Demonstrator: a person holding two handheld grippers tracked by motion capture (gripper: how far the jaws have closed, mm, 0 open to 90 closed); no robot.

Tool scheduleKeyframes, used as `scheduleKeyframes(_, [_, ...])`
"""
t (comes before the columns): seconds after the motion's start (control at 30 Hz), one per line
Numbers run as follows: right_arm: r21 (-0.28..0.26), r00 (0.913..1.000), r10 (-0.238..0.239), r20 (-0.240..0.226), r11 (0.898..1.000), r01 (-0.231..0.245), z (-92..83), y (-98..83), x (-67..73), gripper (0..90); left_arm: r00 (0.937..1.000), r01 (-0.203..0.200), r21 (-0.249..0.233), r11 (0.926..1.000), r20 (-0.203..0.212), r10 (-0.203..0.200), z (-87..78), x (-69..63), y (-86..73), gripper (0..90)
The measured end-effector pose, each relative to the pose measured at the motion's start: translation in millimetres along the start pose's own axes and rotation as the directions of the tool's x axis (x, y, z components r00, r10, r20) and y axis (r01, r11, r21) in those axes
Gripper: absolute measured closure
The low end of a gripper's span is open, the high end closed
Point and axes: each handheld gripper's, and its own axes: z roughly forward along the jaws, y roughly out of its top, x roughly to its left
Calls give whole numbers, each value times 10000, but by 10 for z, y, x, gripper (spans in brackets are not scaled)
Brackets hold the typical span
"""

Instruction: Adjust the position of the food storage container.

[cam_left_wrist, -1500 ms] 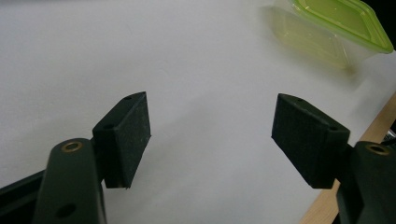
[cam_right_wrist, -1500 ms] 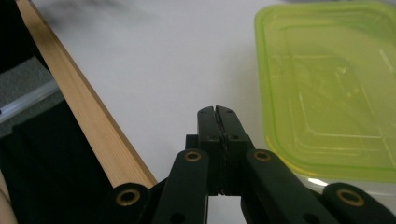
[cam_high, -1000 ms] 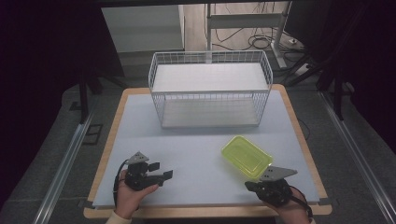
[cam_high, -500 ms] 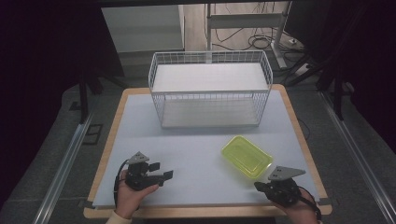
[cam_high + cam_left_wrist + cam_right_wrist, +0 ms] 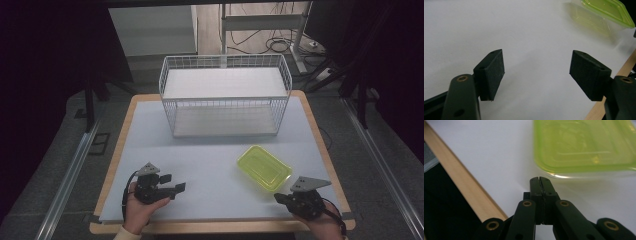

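box: green lidded box (image 5: 263, 167) lies flat on the table (image 5: 210, 150), in front of the wire basket (image 5: 225, 95), long axis slanting toward the near right | right gripper (image 5: 278, 198) just beside the box's near corner, jaws pressed together, empty, probably nearer | left gripper (image 5: 176, 187) well apart to its left, jaws wide, empty
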Motion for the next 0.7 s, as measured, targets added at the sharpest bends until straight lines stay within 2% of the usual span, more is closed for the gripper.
scheduleKeyframes(0.17, [77,9996,-233,-150,9997,234,95,59,73,899,10000,-28,44,10000,-3,28,12,-12,-2,274])
scheduleKeyframes(0.27, [-89,9999,-143,-30,9999,142,115,100,34,900,10000,-23,46,10000,-3,23,15,-12,-3,274])
scheduleKeyframes(0.3, [-161,9999,-8,-145,9999,6,115,102,11,900,10000,-9,43,10000,-4,9,14,-9,-4,275])
scheduleKeyframes(0.7, [-80,9993,298,217,9995,-297,100,59,-132,900,10000,29,29,10000,-7,-29,11,-4,-4,274])
